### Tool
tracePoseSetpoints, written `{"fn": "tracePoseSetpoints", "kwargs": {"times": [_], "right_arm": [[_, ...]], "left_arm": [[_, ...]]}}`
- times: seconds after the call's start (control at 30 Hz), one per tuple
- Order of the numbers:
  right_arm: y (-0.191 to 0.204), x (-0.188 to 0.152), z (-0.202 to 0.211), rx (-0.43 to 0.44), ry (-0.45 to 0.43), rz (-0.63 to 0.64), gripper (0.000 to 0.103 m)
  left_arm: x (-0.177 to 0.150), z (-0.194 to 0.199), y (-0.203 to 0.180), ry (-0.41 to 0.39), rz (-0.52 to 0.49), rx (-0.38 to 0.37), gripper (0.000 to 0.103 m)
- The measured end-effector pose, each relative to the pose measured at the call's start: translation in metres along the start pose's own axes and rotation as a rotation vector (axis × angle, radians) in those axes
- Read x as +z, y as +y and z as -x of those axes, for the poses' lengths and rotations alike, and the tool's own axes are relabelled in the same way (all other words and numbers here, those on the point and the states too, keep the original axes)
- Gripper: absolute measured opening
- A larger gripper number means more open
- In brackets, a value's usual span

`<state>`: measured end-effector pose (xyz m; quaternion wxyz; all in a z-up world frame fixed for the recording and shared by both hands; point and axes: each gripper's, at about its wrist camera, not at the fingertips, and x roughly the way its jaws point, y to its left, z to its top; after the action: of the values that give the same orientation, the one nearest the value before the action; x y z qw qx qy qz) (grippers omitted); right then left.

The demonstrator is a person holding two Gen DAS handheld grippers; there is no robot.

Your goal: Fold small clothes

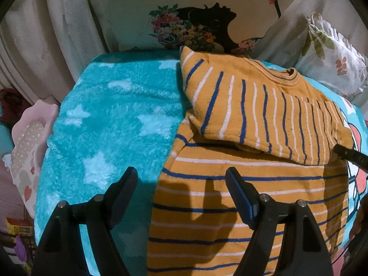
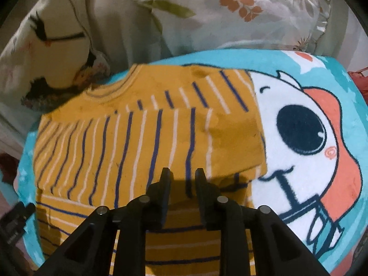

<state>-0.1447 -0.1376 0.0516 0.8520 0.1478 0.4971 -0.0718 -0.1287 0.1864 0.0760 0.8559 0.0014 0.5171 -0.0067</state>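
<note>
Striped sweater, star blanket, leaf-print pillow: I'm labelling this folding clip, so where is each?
striped sweater (image 1: 241, 110): left wrist view, on the folded-over upper part.
star blanket (image 1: 110, 124): left wrist view, bare turquoise area left of the sweater.
leaf-print pillow (image 2: 241, 11): right wrist view, its front face.

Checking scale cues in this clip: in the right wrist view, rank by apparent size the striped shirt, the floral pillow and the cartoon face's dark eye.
1. Striped shirt, largest, though nearest the camera.
2. Floral pillow, partly cut off, so unsure.
3. Dark eye, clearly smallest.

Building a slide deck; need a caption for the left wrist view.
Open left gripper hovers over a striped shirt, sleeve folded in, on a teal star blanket.
</note>
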Motion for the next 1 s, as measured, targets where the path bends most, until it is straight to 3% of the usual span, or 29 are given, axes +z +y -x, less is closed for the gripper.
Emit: {"fn": "tracePoseSetpoints", "kwargs": {"times": [0.63, 1.0], "right_arm": [[-0.003, -0.033, -0.003, -0.029, 0.046, -0.007, 0.033], [-0.019, -0.078, 0.017, 0.011, 0.040, 0.092, 0.042]], "left_arm": [[-0.007, 0.006, 0.000, -0.002, -0.001, 0.003, 0.078], [-0.052, 0.029, -0.030, -0.006, 0.005, 0.044, 0.078]]}}
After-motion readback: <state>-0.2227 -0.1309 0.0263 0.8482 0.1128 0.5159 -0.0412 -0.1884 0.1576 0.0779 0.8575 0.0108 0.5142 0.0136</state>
